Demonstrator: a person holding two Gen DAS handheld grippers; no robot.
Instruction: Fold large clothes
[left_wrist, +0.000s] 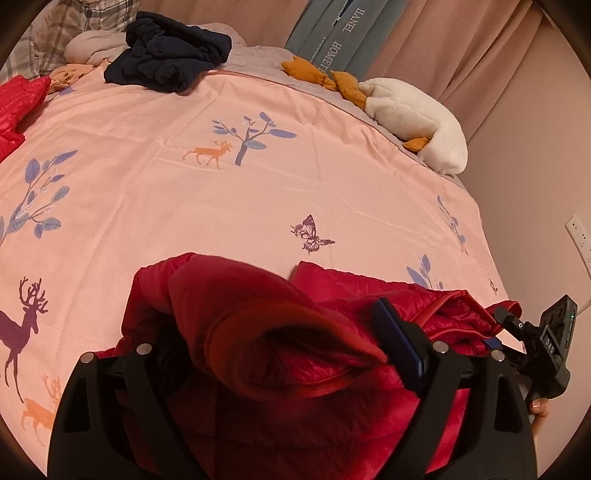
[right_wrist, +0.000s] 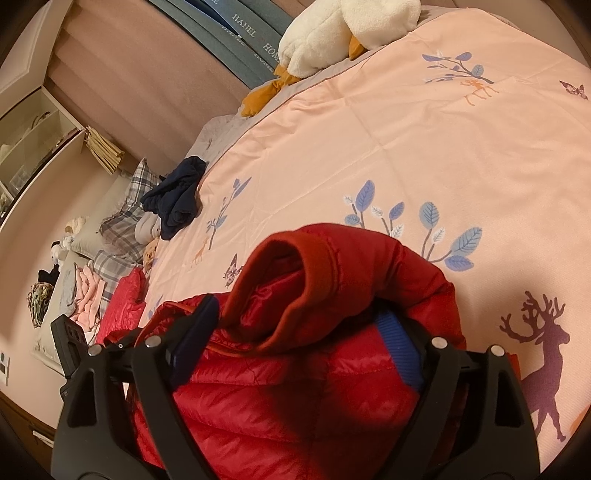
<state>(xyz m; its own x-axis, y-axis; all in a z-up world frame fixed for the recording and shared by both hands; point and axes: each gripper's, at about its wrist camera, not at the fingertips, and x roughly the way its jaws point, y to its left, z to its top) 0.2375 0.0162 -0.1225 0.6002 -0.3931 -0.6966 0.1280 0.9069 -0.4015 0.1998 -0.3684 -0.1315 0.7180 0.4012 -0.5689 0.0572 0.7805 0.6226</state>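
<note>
Both my tools, left tool and right tool, spread wide round red down jacket; whether pads press, cannot tell. Slippery puffy bundle could spill off tools, unfold onto bed.

both wrist cameras look steeply down, close over the same red jacket on the bed.

Red quilted puffer jacket: lay bunched on the pink printed bedspread, lower centre of frame in both views, one rust-lined fold rolled over on top.
</note>
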